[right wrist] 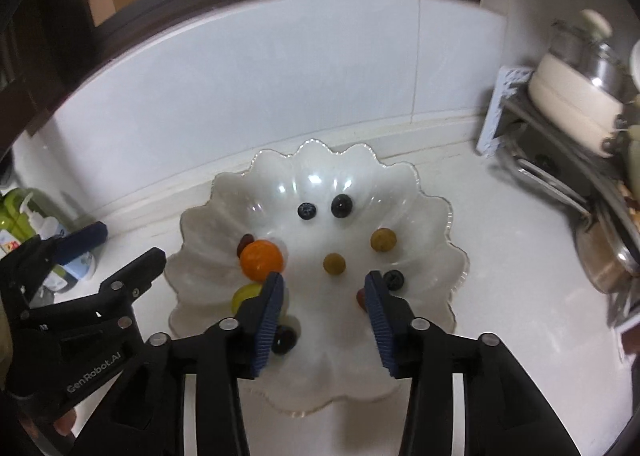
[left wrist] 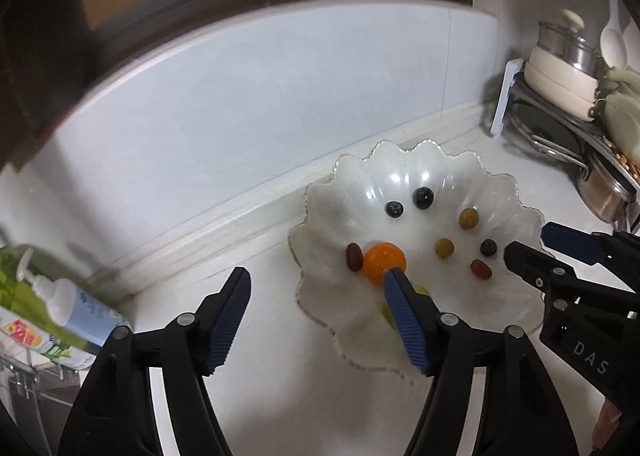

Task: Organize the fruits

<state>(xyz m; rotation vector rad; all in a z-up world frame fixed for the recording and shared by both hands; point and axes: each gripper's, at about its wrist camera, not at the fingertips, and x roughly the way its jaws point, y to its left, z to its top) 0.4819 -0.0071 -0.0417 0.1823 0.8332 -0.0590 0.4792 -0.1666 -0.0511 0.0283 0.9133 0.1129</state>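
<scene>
The fruits lie scattered in the scalloped glass bowl [right wrist: 436,215] on the white counter [left wrist: 248,408], near the backsplash: an orange fruit [right wrist: 262,260] at the left with a dark red one touching it behind, two blueberries [right wrist: 307,211] toward the back, two yellow-brown berries [right wrist: 334,264] in the middle, a third blueberry [right wrist: 394,280] and a red fruit at the right, and a pale green grape [right wrist: 246,294] and another dark berry at the front. Both tongs are released and hold nothing: the left gripper [left wrist: 316,284] gapes wide above the bowl's left edge, and the right gripper [right wrist: 325,284] stands partly apart over the bowl's front. The fruits look light, round, smooth and soft-skinned, so they would likely roll or squirt out of a hard pinch; a gentle hold across the widest part seems best. The bowl looks fragile and slick, and its sloping walls would send loose fruit inward. The neighbours touching the orange fruit crowd any grip there. A soap bottle [left wrist: 68,296] stands at the left and a rack of pots [left wrist: 568,95] at the right, both well clear of the bowl.
</scene>
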